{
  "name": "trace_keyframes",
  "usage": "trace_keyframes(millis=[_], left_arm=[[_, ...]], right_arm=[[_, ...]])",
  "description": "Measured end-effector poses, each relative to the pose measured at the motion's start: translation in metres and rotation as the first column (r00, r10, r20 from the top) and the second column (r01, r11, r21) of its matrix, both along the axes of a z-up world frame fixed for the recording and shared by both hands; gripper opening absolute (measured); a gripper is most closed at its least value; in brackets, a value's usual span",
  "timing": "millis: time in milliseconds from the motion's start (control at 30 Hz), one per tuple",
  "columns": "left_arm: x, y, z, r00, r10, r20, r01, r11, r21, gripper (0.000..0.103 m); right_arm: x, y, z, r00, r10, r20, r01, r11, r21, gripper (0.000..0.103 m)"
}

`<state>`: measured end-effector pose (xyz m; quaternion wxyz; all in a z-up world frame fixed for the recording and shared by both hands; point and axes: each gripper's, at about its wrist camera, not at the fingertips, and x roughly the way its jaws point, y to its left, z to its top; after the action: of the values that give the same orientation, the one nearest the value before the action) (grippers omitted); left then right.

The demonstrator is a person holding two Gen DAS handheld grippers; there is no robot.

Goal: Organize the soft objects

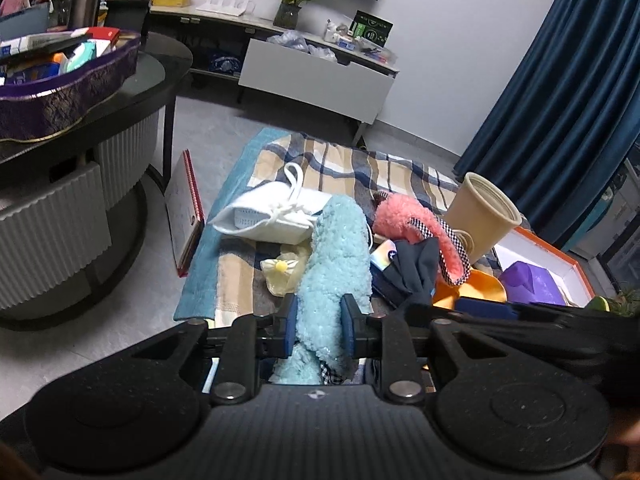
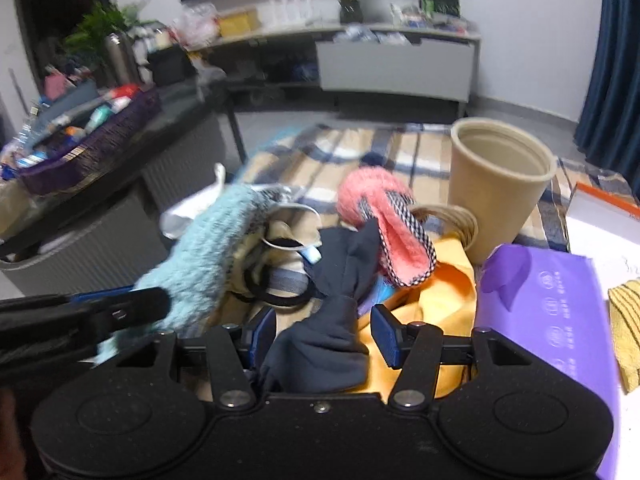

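Barely started: left tongs (image 1: 319, 322) clamp the fluffy blue slipper (image 1: 336, 256) above the plaid blanket (image 1: 352, 168), right tongs (image 2: 322, 330) gape around a dark cloth (image 2: 324, 336), pink slipper (image 2: 384, 224) unsorted.

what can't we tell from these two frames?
- Lower end of the blue slipper: left wrist view, hidden behind the left gripper.
- Dark cloth between the right gripper jaws: contact unclear, blurred.
- Purple box text: too blurred.
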<state>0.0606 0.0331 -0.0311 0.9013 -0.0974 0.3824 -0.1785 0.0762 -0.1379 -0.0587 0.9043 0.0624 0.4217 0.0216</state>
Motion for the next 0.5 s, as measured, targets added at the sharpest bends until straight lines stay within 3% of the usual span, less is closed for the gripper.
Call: trace_keyframes(millis=[100,200,367,433,500], left_arm=[[0.002,-0.002,-0.008,0.999,-0.028,-0.02,0.028,1.0,0.002,0.025],[0.002,-0.007,-0.019,0.998,-0.04,-0.038,0.041,0.999,0.035,0.026],[0.005,-0.013,-0.028,0.997,-0.061,-0.051,0.064,0.996,0.058,0.032],[0.006,-0.016,-0.029,0.997,-0.063,-0.046,0.066,0.996,0.064,0.039],[0.008,-0.02,-0.032,0.997,-0.06,-0.045,0.064,0.995,0.082,0.059]], right_arm=[[0.012,0.005,-0.01,1.0,0.003,-0.031,-0.003,1.0,-0.026,0.063],[0.015,0.009,-0.016,0.999,0.024,-0.029,-0.025,0.999,-0.034,0.043],[0.001,0.004,-0.002,0.999,0.039,0.027,-0.038,0.999,-0.025,0.04],[-0.006,0.0,0.005,0.998,0.04,0.045,-0.039,0.999,-0.018,0.04],[-0.014,-0.003,0.012,0.997,0.041,0.064,-0.04,0.999,-0.014,0.04]])
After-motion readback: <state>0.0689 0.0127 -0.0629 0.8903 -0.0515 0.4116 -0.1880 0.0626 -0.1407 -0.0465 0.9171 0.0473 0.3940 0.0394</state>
